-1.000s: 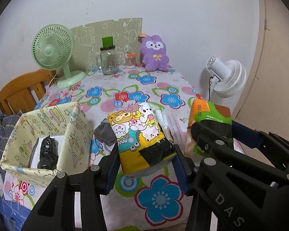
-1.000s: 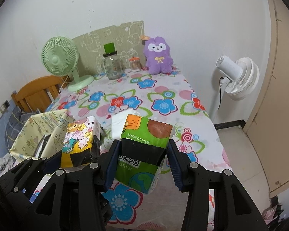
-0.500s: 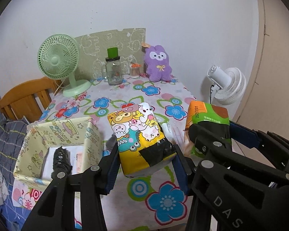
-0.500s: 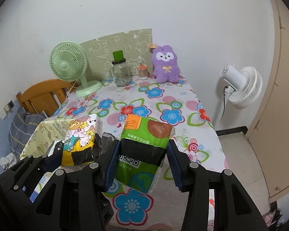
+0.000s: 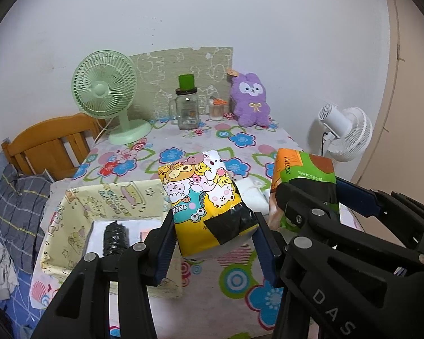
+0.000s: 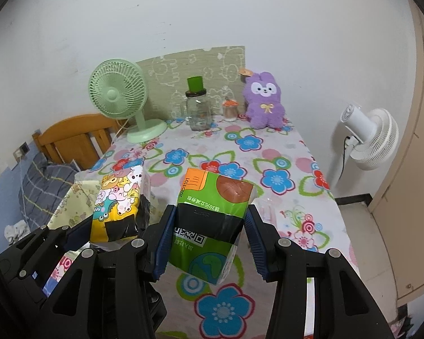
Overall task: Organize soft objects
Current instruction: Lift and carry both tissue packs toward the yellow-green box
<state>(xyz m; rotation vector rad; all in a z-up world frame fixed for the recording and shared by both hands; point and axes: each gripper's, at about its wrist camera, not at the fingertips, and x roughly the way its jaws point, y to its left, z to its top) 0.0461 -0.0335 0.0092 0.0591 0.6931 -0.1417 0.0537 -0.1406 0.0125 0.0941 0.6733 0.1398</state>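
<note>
While the left tongs (image 5: 214, 237) clamp the cartoon pack (image 5: 203, 197), the right tongs (image 6: 209, 240) clamp the green pack (image 6: 212, 214).

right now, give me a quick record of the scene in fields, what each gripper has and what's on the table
left gripper: shut on the cartoon tissue pack, held clear of the table
right gripper: shut on the green tissue pack, also held clear of the table
storage box: open, at the table's near left edge, a black bundle inside
table: floral cloth; white pack lying beyond the held packs
far end: green fan, glass jar, purple plush
off table: white fan, wooden chair
</note>
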